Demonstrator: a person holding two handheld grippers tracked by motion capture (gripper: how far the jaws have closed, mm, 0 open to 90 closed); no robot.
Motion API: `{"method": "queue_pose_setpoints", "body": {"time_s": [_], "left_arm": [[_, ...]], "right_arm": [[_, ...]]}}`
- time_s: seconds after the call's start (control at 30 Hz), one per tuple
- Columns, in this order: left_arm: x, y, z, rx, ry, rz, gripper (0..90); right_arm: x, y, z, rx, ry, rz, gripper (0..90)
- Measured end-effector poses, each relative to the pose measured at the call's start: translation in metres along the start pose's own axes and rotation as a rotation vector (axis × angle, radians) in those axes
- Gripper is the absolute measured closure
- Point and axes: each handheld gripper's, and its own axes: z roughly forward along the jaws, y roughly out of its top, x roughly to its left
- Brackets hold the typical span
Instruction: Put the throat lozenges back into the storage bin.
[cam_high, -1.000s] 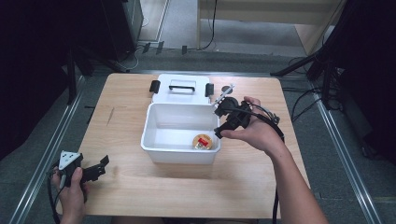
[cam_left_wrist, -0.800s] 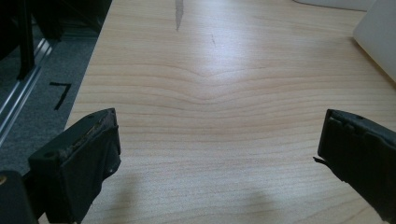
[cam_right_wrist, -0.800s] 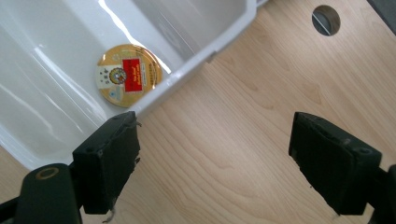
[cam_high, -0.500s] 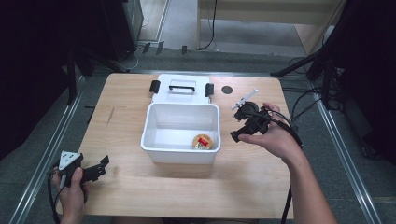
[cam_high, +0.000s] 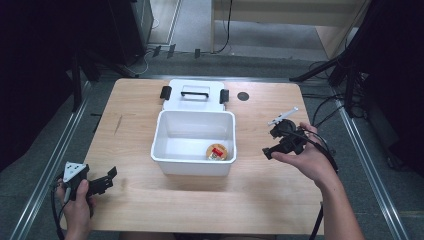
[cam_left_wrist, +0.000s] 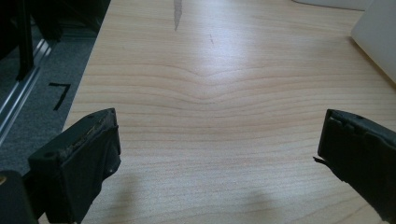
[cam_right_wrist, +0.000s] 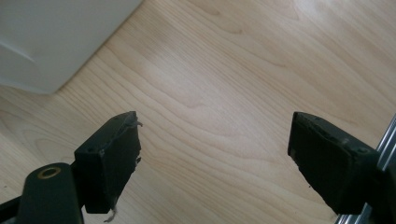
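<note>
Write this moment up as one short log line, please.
right gripper: open, empty, right of white bin | left gripper: open, empty, near table edge | small round item: in bin

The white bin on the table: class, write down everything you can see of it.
The white bin is an open, rectangular tub of smooth, plastic-looking material with rounded corners and a thick rim. It stands upright near the middle of the wooden table. Inside, by its right front corner, lies a small round object with a red and yellow top. Behind it lies the white lid, with a handle and two black latches, close against its far rim. Neither tool touches it.
</note>
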Motion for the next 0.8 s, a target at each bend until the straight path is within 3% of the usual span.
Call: {"method": "queue_pose_setpoints", "body": {"time_s": [0.43, 0.67, 0.8], "left_arm": [[0.0, 0.0, 0.0, 0.002, -0.002, -0.001, 0.0], [0.0, 0.0, 0.0, 0.002, -0.003, -0.001, 0.0], [0.0, 0.0, 0.0, 0.002, -0.003, 0.0, 0.0]], "right_arm": [[-0.015, -0.057, 0.021, -0.067, -0.021, 0.133, 16.9], [-0.02, -0.093, 0.026, -0.16, -0.042, 0.229, 15.7], [-0.02, -0.109, 0.03, -0.206, -0.046, 0.25, 13.4]]}}
